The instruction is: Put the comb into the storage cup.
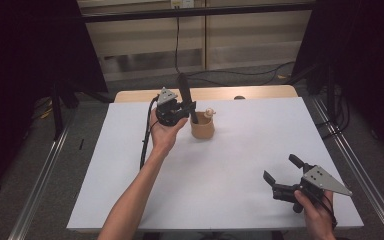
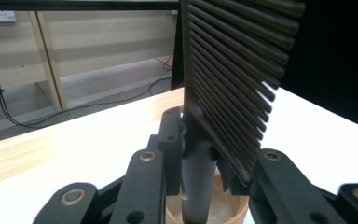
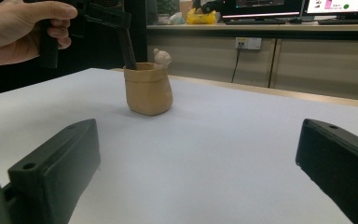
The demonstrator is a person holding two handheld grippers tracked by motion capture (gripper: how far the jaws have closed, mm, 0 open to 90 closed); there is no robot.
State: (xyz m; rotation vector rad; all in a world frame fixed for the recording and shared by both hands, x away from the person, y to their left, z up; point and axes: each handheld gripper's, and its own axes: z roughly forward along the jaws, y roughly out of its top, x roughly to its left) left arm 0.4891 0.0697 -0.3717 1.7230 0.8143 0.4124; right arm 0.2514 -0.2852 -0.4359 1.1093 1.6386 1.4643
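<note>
Black comb clamped in left gripper, handle entering tan cup; next: release; right gripper agape.

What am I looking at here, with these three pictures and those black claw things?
A person sits at a white table, holding a hand-operated claw in each hand. The high view looks down from above; the other two pictures come from small cameras riding on each claw. The left claw is shut on a black comb, held upright with its handle end down inside a small tan cup; a pale little figure sits at the cup's rim. The right claw is open, holds nothing and sits low near the table's front corner.
</note>
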